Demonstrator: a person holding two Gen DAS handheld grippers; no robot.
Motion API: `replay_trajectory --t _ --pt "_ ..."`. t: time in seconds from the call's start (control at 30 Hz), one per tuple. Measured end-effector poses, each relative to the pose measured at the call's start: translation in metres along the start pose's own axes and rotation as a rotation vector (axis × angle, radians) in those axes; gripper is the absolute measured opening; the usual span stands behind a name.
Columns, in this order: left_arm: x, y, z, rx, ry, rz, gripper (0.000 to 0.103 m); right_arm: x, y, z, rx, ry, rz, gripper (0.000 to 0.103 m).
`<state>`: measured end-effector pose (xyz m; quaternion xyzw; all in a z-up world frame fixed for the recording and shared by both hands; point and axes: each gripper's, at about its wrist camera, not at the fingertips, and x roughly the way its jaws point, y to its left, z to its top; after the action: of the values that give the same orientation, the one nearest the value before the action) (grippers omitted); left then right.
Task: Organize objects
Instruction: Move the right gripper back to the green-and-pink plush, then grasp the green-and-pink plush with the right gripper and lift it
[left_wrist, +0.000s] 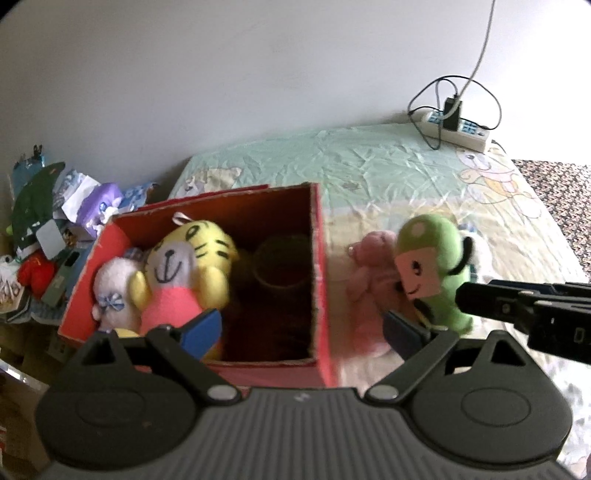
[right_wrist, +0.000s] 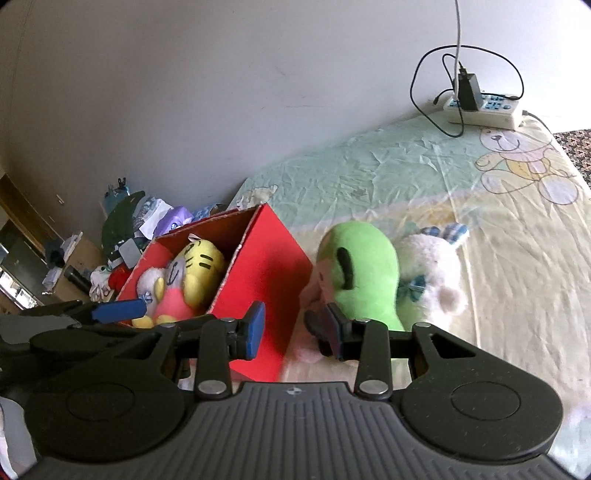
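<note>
A red cardboard box (left_wrist: 319, 258) stands open on the bed. It holds a yellow tiger plush (left_wrist: 192, 258), a white plush (left_wrist: 110, 288) and a dim brown ring-shaped thing (left_wrist: 284, 266). My left gripper (left_wrist: 303, 330) hangs open over the box's near edge with nothing between its blue pads. Right of the box lie a pink plush (left_wrist: 369, 269) and a green plush (left_wrist: 436, 273); another white plush (right_wrist: 439, 273) lies behind the green one (right_wrist: 362, 273). My right gripper (right_wrist: 293, 328) is low beside the box (right_wrist: 266, 273), jaws partly apart and gripping nothing, its right finger next to the pink plush.
The bed has a pale green and yellow sheet (right_wrist: 369, 173) with bear prints. A white power strip (right_wrist: 484, 110) with a charger and cables sits at its far corner by the wall. A pile of clutter (left_wrist: 55, 221) lies left of the bed, and dark patterned flooring (left_wrist: 554, 184) is at the right.
</note>
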<state>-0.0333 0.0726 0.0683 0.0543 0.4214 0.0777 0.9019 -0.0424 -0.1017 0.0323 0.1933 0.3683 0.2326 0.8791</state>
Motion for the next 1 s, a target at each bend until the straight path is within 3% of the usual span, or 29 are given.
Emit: replay_trajectory --t 0.23,0.57,0.67,1.0 --pt "-0.007 -0.028 -0.008 0.031 -0.003 -0.034 0.091 -0.009 -0.024 -0.002 0.038 0.001 -0.004 0.039" --pt "-0.001 -0.058 -0.013 0.074 -0.014 -0.158 0.091 -0.010 -0.050 -0.002 0.096 0.002 -0.035 0.039" --pt "0.007 -0.065 -0.011 0.073 -0.021 -0.191 0.091 -0.005 -0.053 0.001 0.113 0.001 -0.028 0.048" --pt "0.041 -0.078 -0.002 0.083 -0.013 -0.270 0.092 0.027 -0.057 0.017 0.132 0.043 -0.003 0.056"
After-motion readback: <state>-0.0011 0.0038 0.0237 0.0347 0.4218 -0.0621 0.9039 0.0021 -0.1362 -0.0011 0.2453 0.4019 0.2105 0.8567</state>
